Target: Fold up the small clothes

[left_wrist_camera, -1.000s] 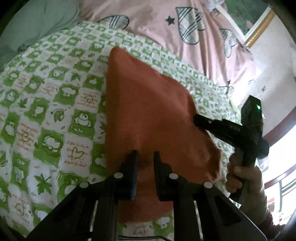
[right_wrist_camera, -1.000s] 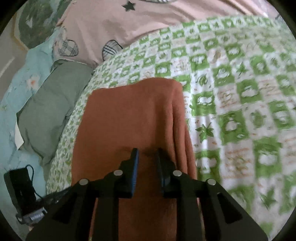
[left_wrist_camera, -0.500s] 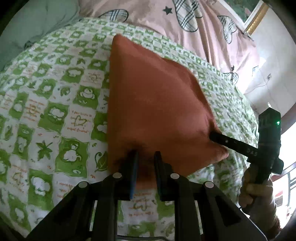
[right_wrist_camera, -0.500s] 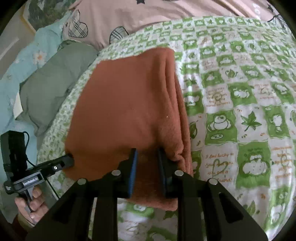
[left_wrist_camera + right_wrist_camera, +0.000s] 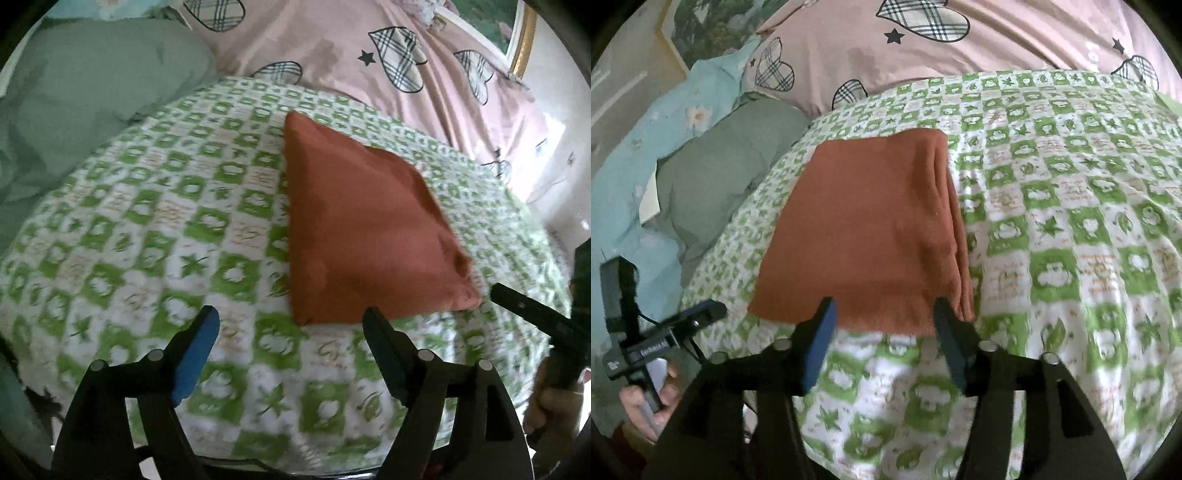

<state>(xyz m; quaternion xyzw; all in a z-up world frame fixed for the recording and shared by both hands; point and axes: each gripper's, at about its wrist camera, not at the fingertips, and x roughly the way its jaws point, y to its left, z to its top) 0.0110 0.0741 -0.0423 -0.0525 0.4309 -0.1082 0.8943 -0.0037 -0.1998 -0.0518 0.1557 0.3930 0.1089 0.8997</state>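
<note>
A folded rust-orange cloth point(image 5: 362, 229) lies flat on the green-and-white checked bed cover point(image 5: 155, 229). My left gripper point(image 5: 291, 321) is open and empty, just short of the cloth's near left corner. In the right wrist view the same cloth point(image 5: 871, 236) lies flat with its stacked folded edges on the right side. My right gripper point(image 5: 884, 314) is open and empty, its fingertips at the cloth's near edge. The right gripper also shows in the left wrist view point(image 5: 532, 314), and the left gripper shows in the right wrist view point(image 5: 683, 321).
A pink quilt with plaid hearts point(image 5: 369, 55) lies behind the cover. A grey-green pillow point(image 5: 74, 110) and a light blue floral cloth point(image 5: 665, 122) lie to the left. The bed cover's front edge drops off just below the grippers.
Both grippers have opened and let go of the orange cloth, then pulled back toward me. The cloth now lies flat on the cover.
</note>
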